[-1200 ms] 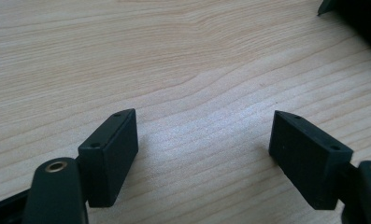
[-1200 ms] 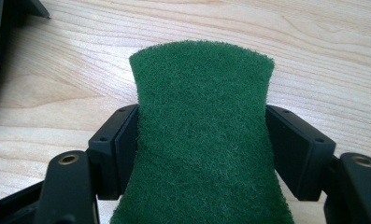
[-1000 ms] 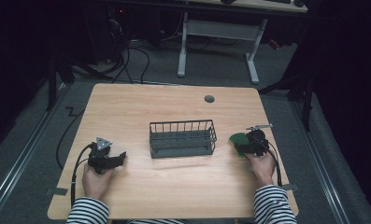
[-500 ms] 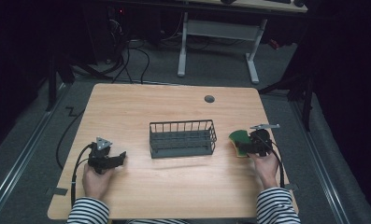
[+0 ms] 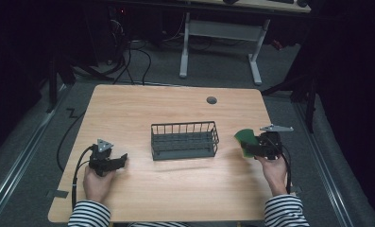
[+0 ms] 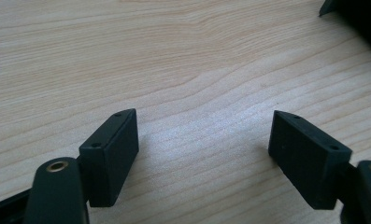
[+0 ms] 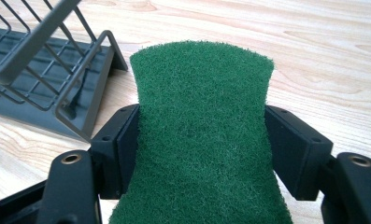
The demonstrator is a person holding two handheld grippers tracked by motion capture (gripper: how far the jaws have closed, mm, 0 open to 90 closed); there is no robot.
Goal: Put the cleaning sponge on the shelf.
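The table [image 5: 175, 198] carries one landmark, the dark wire basket [image 5: 185, 140] at its middle, and every place here is called off that. Nothing lies in the basket as far as the high view shows: bare slatted floor, bare wire walls. To the right of the basket, here's the change: the right gripper [image 5: 253, 147] has come up off the wood since a second ago, and the green scouring sponge [image 7: 202, 140] rides up with it, clear of the table now and nearer the basket's right end. Its fingers [image 7: 120, 144] are clamped on the sponge's two sides, pinching it in at the waist, so the pick looks done and, I'd judge, a carry over the basket rim comes next. To the left of the basket, the left gripper [image 5: 110, 163] rests low on the table, fingers [image 6: 110, 154] spread wide with only bare wood between them.
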